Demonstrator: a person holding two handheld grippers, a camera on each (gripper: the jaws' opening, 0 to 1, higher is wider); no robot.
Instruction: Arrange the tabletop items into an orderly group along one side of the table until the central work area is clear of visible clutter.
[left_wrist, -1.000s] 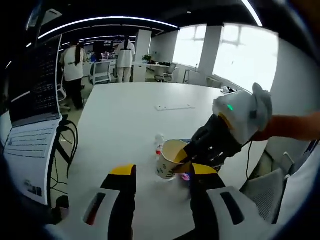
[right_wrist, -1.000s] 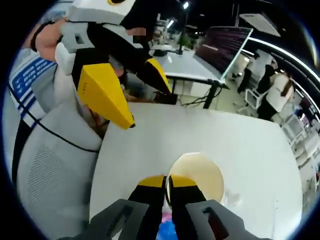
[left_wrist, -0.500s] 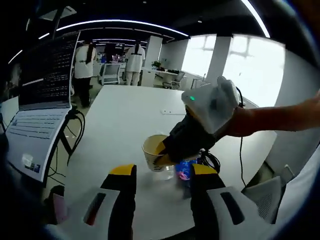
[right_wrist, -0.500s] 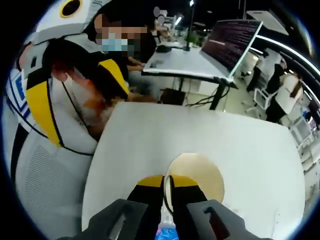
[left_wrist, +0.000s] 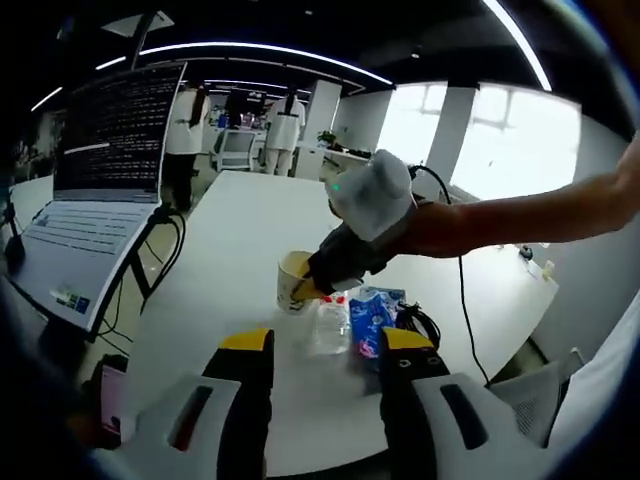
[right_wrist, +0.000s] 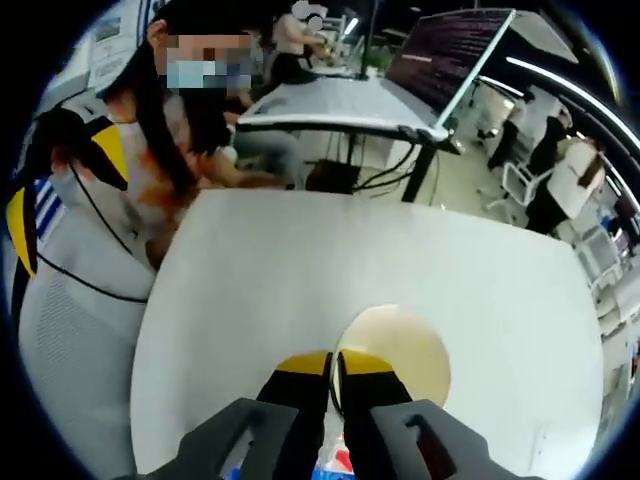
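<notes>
A tan paper cup (left_wrist: 290, 284) stands out on the white table (left_wrist: 225, 230), and my right gripper (left_wrist: 303, 291) reaches in from the right, shut on the cup's rim. In the right gripper view the same cup (right_wrist: 405, 350) opens just past the right gripper (right_wrist: 335, 362), whose jaws pinch the near rim. Beside the cup lie a clear plastic bottle (left_wrist: 328, 326) and a blue snack packet (left_wrist: 370, 322). My left gripper (left_wrist: 327, 342) stands open near the table's front edge with nothing between its jaws, short of the bottle. Its yellow fingers (right_wrist: 18, 228) show at the far left.
An open laptop (left_wrist: 95, 195) sits on a neighbouring desk to the left, with cables hanging under it. A black cable (left_wrist: 422, 322) coils beside the packet. A seated person (right_wrist: 190, 120) is close to the table's edge. Bare tabletop (right_wrist: 300, 260) stretches beyond the cup.
My right gripper has carried the cup leftward and farther out from my left gripper, uncovering the bottle and packet. The left gripper has drawn back toward the table edge.
</notes>
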